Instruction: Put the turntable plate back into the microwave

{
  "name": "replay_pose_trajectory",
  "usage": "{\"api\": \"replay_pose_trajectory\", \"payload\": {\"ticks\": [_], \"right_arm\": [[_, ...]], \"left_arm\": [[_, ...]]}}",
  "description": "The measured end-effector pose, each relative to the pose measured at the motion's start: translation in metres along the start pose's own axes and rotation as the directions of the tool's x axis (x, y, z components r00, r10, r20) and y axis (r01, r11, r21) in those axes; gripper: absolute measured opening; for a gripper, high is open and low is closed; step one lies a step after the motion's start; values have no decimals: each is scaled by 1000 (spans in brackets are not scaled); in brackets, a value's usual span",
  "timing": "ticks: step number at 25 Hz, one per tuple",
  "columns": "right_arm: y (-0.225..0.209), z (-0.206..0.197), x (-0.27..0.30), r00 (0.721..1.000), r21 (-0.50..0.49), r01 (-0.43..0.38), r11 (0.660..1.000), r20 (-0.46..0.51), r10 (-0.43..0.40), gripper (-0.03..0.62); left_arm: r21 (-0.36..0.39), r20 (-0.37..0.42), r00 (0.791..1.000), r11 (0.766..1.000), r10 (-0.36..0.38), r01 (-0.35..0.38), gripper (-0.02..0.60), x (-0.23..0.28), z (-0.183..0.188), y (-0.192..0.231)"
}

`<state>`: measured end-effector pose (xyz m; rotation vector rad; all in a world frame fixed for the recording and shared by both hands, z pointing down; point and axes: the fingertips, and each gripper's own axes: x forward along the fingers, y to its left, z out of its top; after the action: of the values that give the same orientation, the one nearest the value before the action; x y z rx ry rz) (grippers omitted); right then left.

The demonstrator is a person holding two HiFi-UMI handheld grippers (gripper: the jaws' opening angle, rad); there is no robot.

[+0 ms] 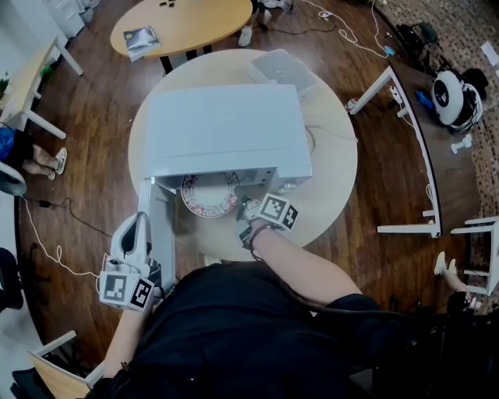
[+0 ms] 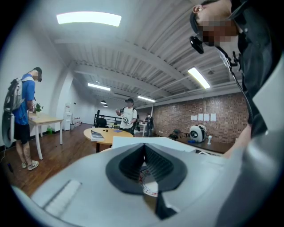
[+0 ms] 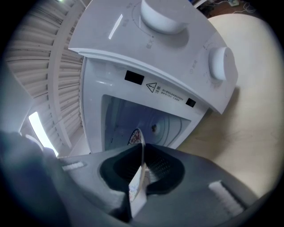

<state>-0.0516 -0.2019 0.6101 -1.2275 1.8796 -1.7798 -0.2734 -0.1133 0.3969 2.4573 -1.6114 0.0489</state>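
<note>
The white microwave point(image 1: 226, 128) stands on a round pale table point(image 1: 331, 179) with its door point(image 1: 160, 226) swung open to the left. The floral turntable plate point(image 1: 209, 196) lies half inside the opening. My right gripper point(image 1: 243, 209) is shut on the plate's near right rim. In the right gripper view the plate point(image 3: 135, 136) runs edge-on between the pads of the right gripper point(image 3: 142, 150) toward the cavity point(image 3: 133, 119). My left gripper point(image 1: 140, 222) stays beside the door's outer edge. Its pads meet in the left gripper view point(image 2: 144, 153). I cannot tell what a small red-patterned patch low in the gap is.
A flat white box point(image 1: 282, 68) lies on the table behind the microwave. A yellow round table point(image 1: 183, 23) stands further back, and white frames point(image 1: 413, 140) stand to the right. Two people point(image 2: 22, 115) point(image 2: 128, 116) stand across the room. The control dials point(image 3: 222, 62) face my right gripper.
</note>
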Motion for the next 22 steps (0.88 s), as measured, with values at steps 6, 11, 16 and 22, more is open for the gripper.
{"api": "replay_pose_trajectory", "payload": {"ticks": [6,11,16,22], "right_arm": [[2,3,7,1000,9,0,1000,16,0,23],[3,6,14,1000,13,8,1000,30,-8,23],[5,9,19,999,14,10,1000,49,-11,23],[0,17,21,997,28,28,999,71,-30,23]], "left_arm": [[6,-16,1000,1000,-18,18,3,3,-3,0],[8,-18,999,1000,-30,31,3,5,-3,2],[6,-21,999,999,-35,35,3,5,-1,4],[-2,-27,999,999,-33,33,3,9,-3,3]]}}
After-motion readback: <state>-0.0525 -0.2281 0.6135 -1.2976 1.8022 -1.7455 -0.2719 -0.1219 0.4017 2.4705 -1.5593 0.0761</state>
